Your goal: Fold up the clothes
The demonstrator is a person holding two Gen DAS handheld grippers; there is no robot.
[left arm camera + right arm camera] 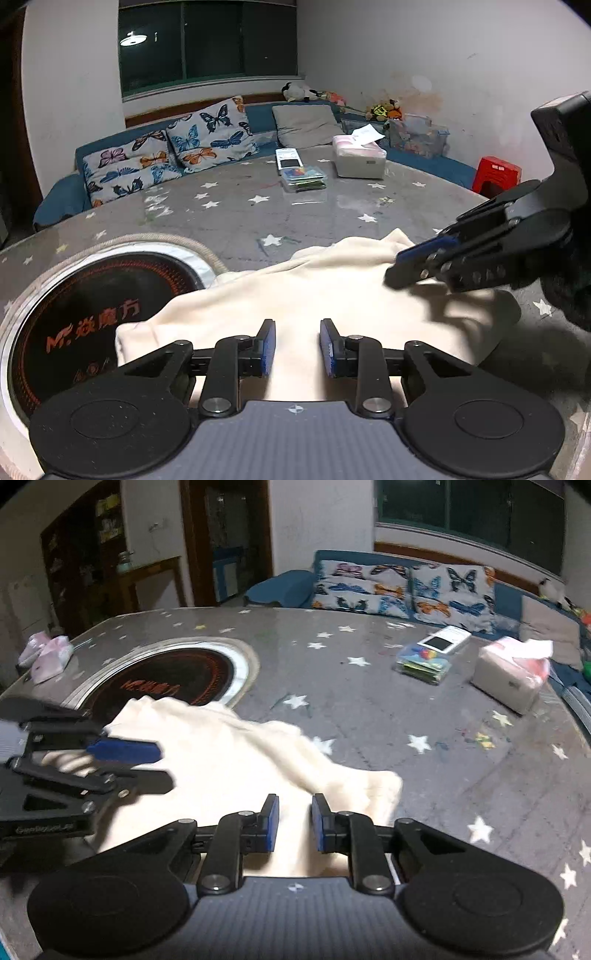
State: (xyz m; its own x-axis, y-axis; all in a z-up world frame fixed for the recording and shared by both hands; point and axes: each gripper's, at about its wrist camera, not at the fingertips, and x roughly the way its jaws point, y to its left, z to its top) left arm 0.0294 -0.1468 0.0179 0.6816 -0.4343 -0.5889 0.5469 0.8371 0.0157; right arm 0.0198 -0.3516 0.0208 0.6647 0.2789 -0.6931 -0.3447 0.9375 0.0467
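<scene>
A cream garment [314, 295] lies bunched on the grey star-print table, also in the right wrist view [229, 753]. My left gripper [297, 347] is open, its blue pads apart just above the garment's near part; it also shows from the side in the right wrist view [159, 764]. My right gripper [294, 821] is open over the garment's near right part, with cloth showing between the pads. In the left wrist view the right gripper [397, 264] reaches in from the right over the garment's far right edge.
A round black induction cooktop [85, 314] is set into the table left of the garment. A tissue box [360, 157], a clear box of coloured items [303, 178] and a white device [289, 158] sit at the far side. Small pink clothes [48, 655] lie far left. A sofa with butterfly cushions [166, 155] stands behind.
</scene>
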